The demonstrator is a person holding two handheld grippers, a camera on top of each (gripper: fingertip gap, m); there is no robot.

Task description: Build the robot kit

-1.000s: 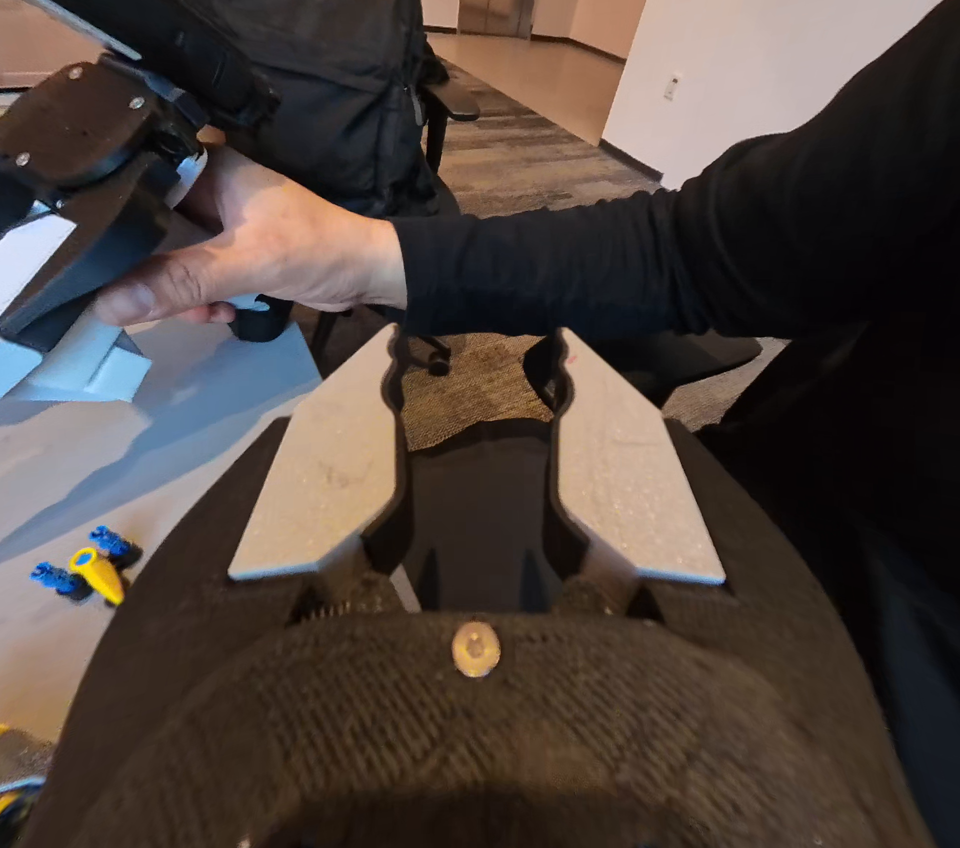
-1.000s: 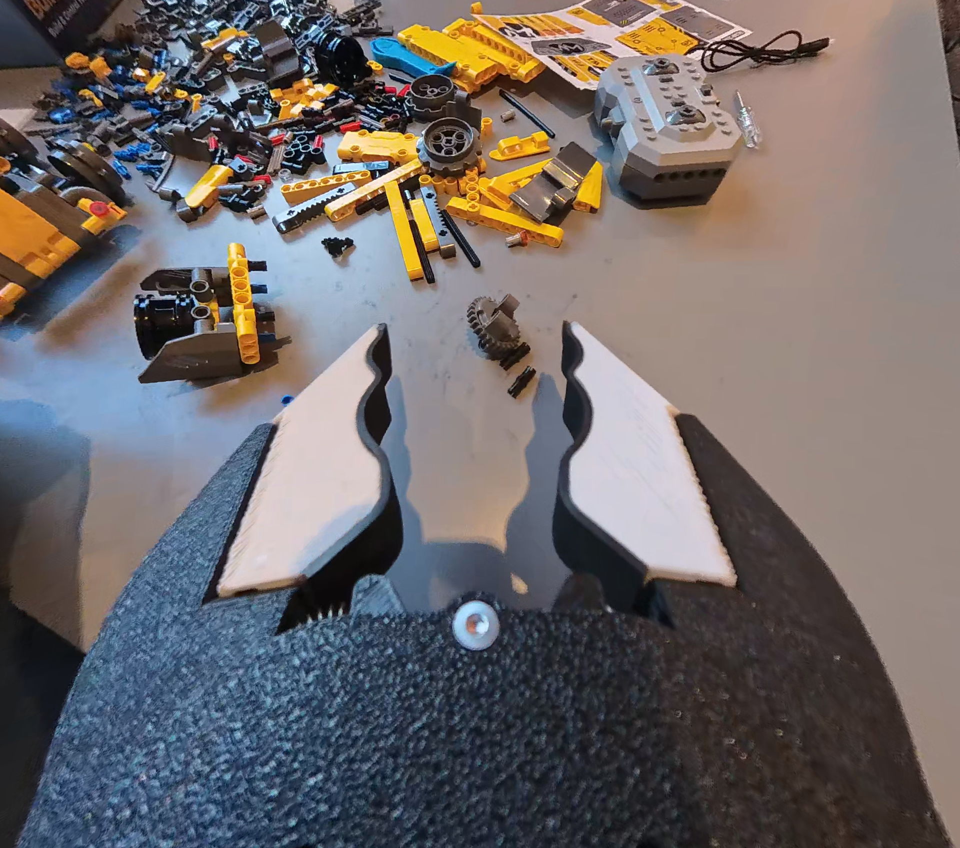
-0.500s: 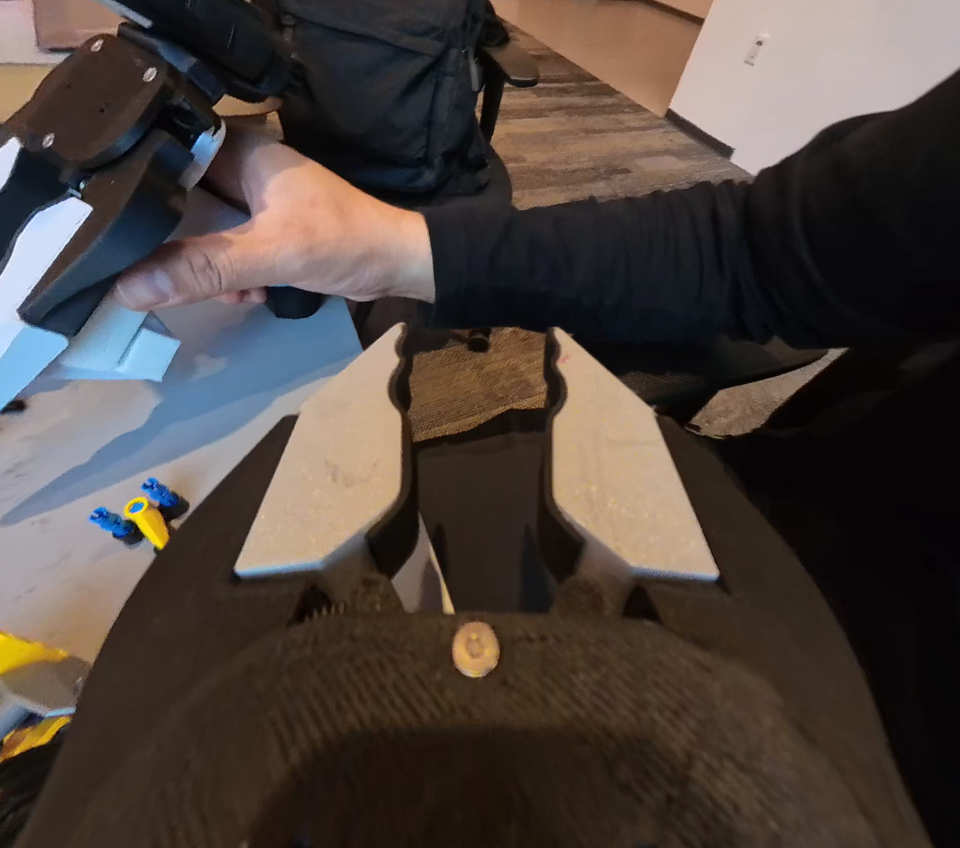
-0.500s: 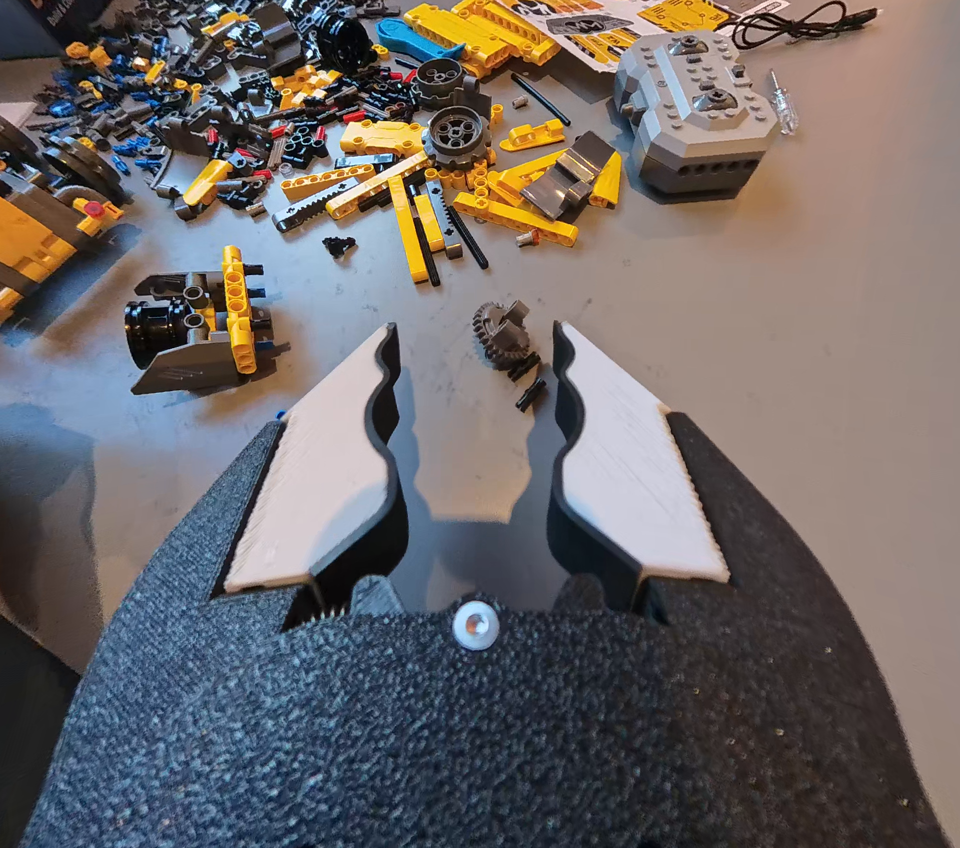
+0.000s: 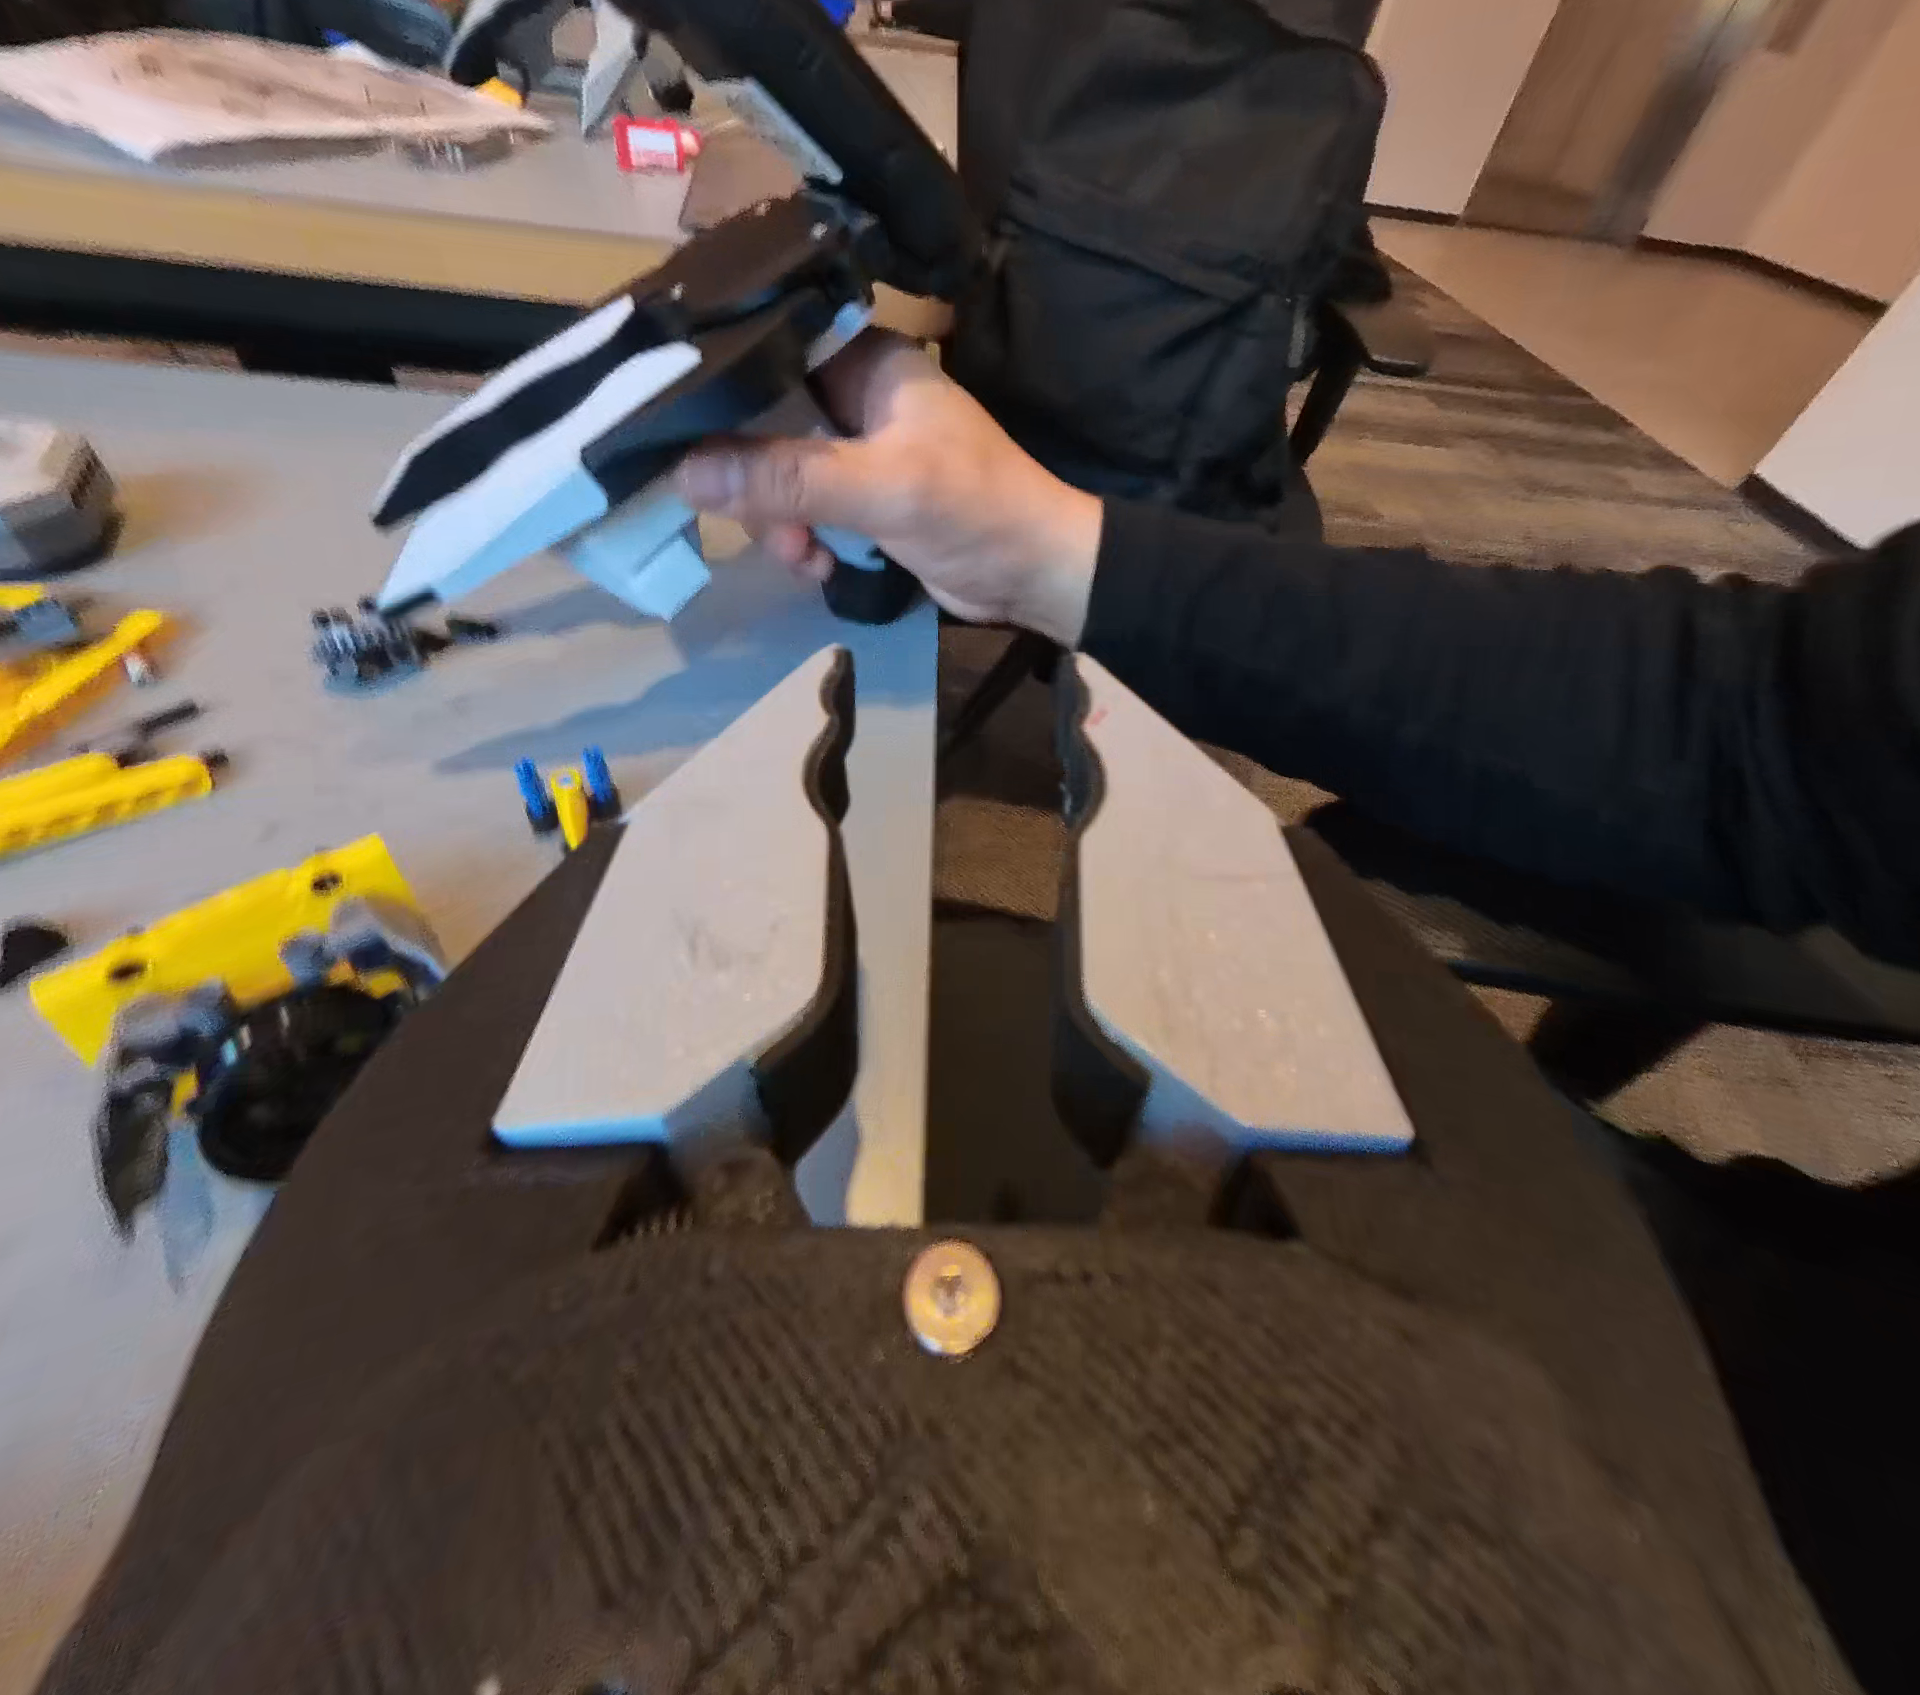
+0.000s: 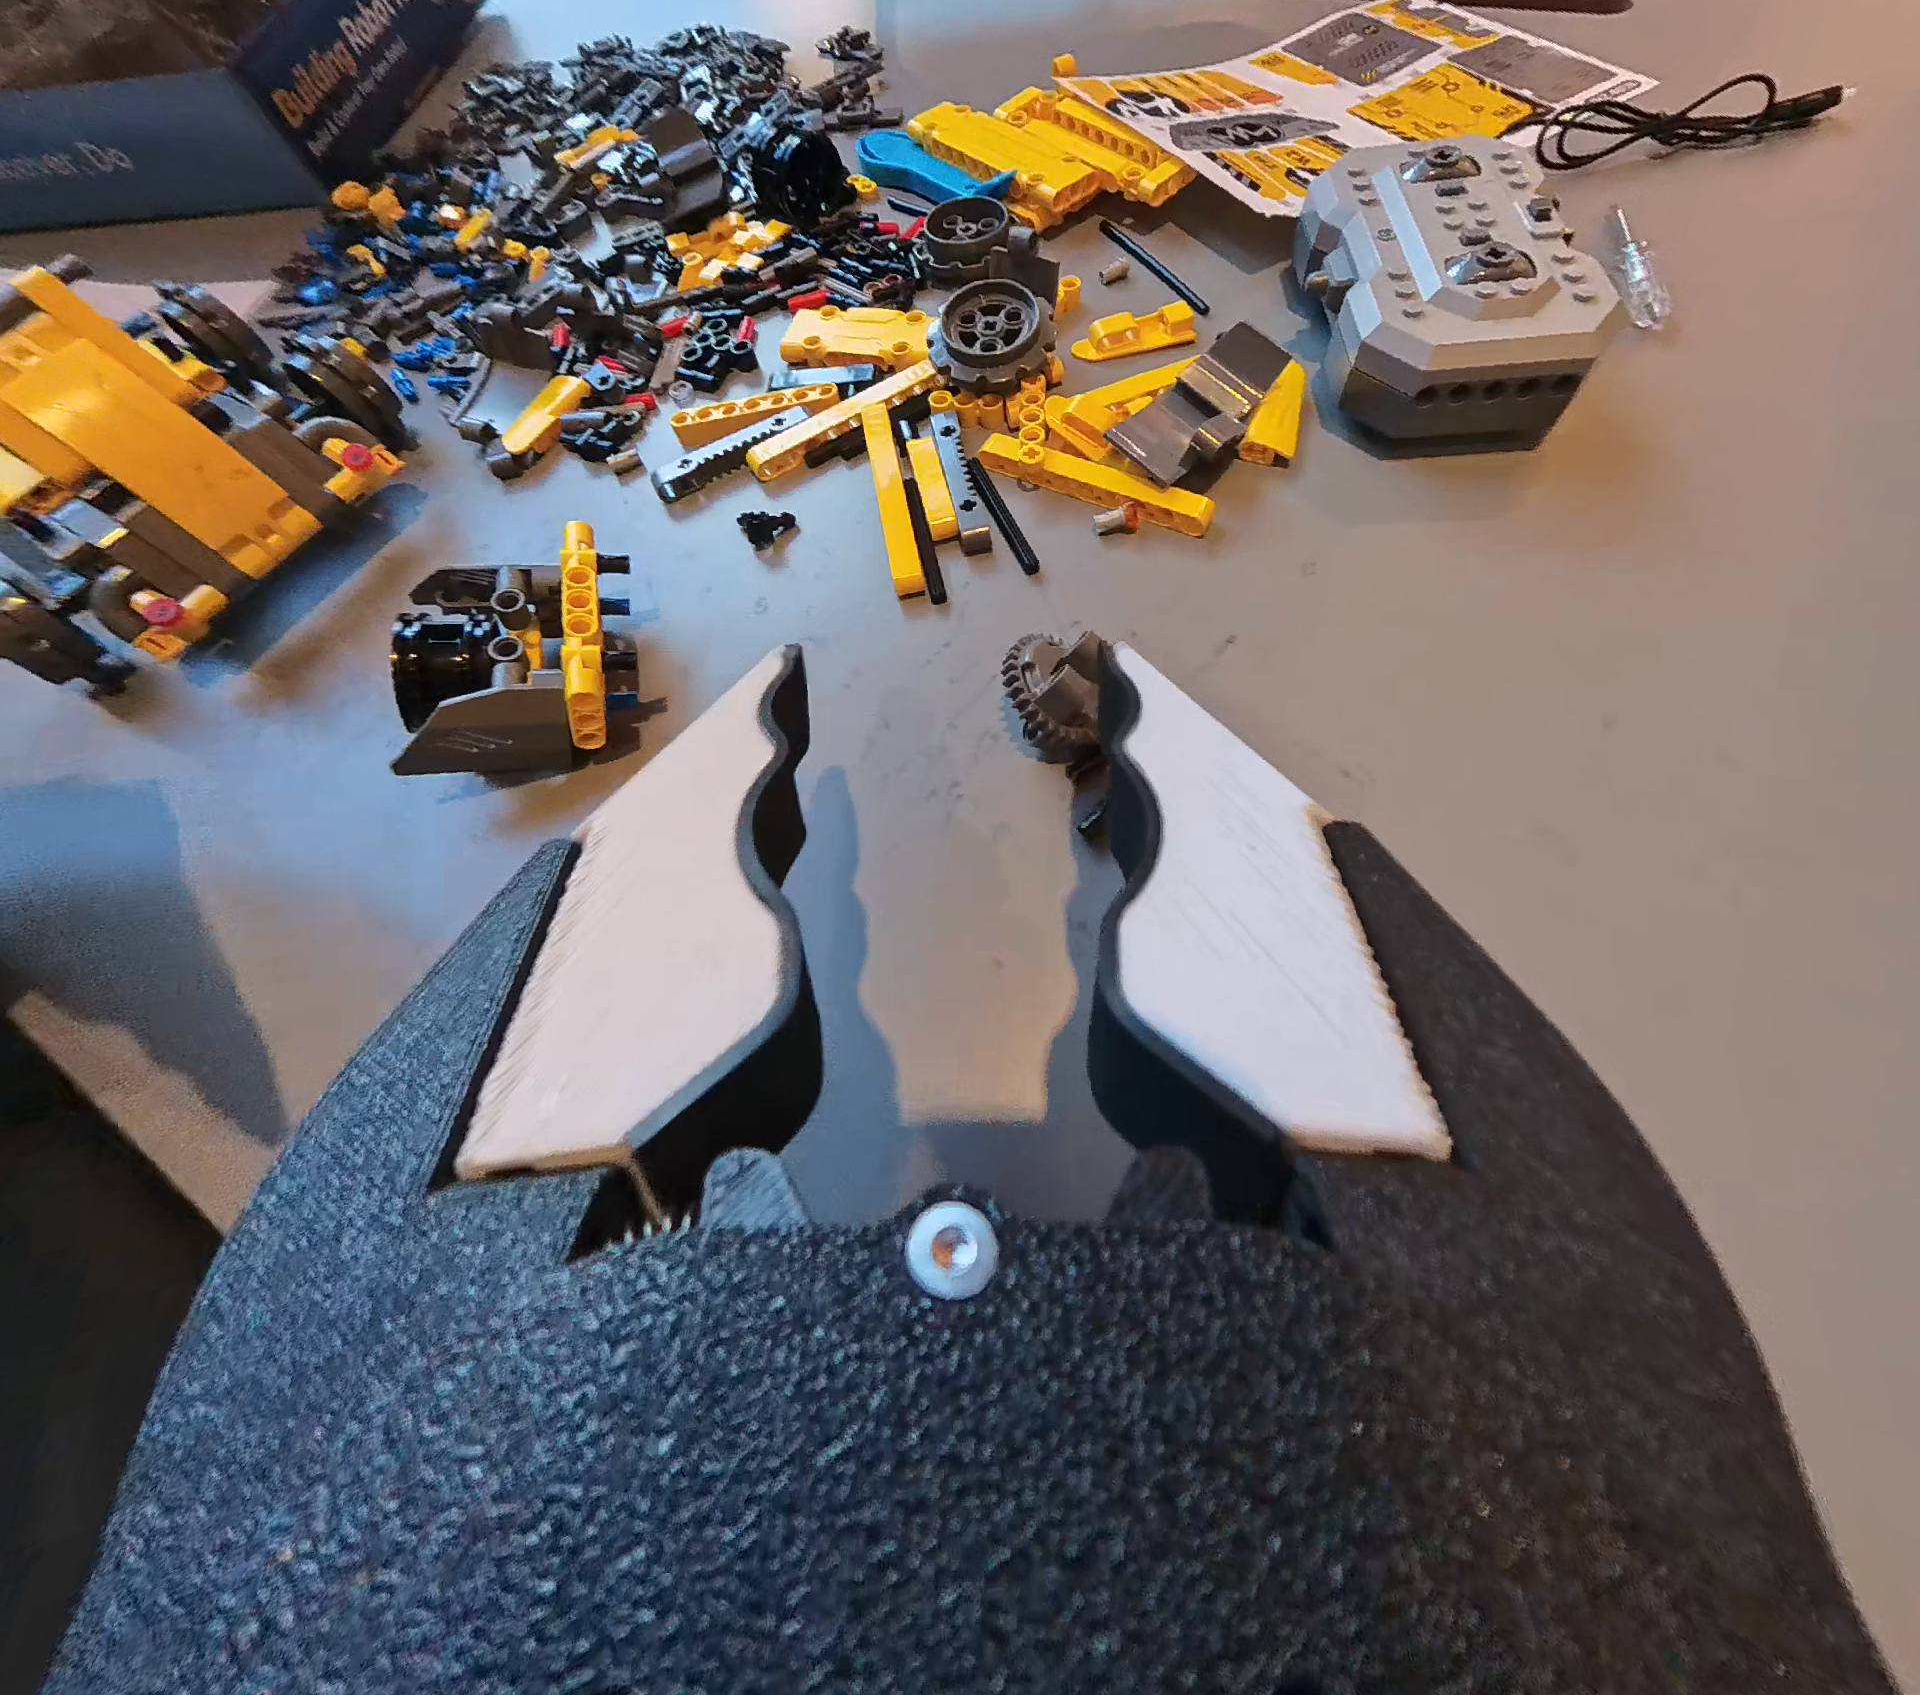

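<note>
Right wrist view: the right gripper stands spread wide and holds nothing. It is angled down at the grey table, not far from its near edge. A dark grey gear lies on the table just inside the tip of its right finger, touching it or nearly so; I cannot tell which. A small black pin lies just behind the gear, partly hidden by the same finger.

Compared with a second ago, the gripper has come forward and lower. Then the gear lay clear ahead of the fingertips; now it sits between them, hard to one side.

To the left, well apart, sits a small sub-assembly with a yellow beam and a black wheel. Farther left is a partly built yellow vehicle. Toward the far edge there are a heap of loose yellow, black and blue pieces, a grey studded motor block, a printed sheet and a black cable.

Left wrist view: the left gripper is also spread and empty, poised over the table's edge. It has swung round toward the table, so the pieces now show. Nearest it is a small yellow piece with blue pins, just off its left fingertip. A hand grips the other tool, whose tips reach down to the gear. A black backpack rests on a chair behind.
</note>
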